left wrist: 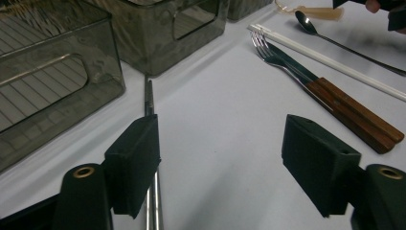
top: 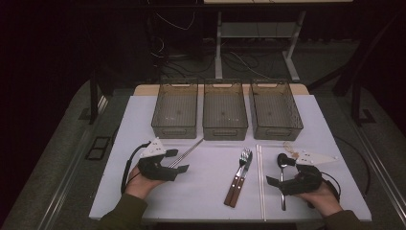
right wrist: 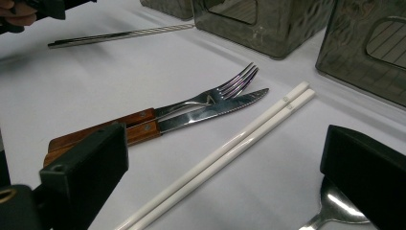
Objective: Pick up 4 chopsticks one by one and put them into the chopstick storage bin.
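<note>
Steel chopsticks (left wrist: 152, 158) lie on the white tabletop (top: 201, 191), just beside one jaw of the left hand-held gripper (top: 178, 160); its jaws are spread, nothing pinched. Step looks like the approach to a pick-up; next move calls for centring over the pair, then closing. Right hand-held gripper (top: 273, 181) spread above a spoon (top: 282, 163). Fork and knife (top: 241, 175), white chopsticks (top: 260, 182), three bins (top: 225, 127) nearby; nothing blocks.

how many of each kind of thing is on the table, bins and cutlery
Smoked clear bins: 3 (left, middle, right)
Metal chopstick pairs: 1
White chopstick pairs: 1
Wood-handled forks: 1
Wood-handled knives: 1
Metal spoons: 1
Pale plastic spoons: 1
Total: 9
</note>
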The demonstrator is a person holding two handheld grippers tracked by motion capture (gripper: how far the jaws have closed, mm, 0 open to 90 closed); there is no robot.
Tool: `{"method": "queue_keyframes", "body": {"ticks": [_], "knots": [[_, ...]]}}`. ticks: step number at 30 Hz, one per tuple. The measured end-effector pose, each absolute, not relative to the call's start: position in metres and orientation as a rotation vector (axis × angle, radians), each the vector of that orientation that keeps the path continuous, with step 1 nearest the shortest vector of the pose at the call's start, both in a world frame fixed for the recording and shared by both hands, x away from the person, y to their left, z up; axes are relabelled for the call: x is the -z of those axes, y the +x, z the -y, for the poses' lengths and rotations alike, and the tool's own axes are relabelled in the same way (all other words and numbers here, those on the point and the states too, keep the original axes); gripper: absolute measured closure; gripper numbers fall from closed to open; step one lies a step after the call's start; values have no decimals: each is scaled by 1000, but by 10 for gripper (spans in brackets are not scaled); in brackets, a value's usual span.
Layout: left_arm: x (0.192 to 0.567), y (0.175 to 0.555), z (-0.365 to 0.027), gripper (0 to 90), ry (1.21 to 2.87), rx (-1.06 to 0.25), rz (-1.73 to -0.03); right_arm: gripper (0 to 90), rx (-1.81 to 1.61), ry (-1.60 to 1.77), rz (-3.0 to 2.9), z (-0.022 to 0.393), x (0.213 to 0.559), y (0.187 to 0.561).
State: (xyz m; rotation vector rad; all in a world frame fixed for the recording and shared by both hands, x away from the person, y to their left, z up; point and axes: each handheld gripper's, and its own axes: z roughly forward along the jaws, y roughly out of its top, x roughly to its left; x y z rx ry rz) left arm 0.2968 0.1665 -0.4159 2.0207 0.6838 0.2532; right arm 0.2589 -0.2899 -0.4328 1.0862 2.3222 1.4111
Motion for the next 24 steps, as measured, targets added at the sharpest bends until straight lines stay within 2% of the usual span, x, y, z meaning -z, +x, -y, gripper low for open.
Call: {"method": "queue_keyframes", "body": {"ticks": [2, 10, 11, 12, 15, 17, 24], "knots": [[415, 300, -167, 302, 2019, -253, -686, 27, -1412, 1087, -2322, 290, 433, 259], [416, 311, -169, 542, 2054, -272, -736, 27, -1410, 1096, -2326, 290, 434, 259], [416, 312, -169, 542, 2057, -267, -741, 27, -1410, 1096, -2326, 290, 434, 259], [417, 313, -169, 607, 2064, -265, -742, 27, -1407, 1098, -2324, 290, 434, 259], [418, 318, -169, 654, 2081, -255, -757, 27, -1409, 1107, -2321, 291, 434, 259], [418, 320, -169, 724, 2084, -255, -764, 27, -1401, 1106, -2322, 291, 434, 258], [420, 331, -169, 796, 2112, -236, -782, 27, -1396, 1109, -2321, 291, 434, 258]]}}
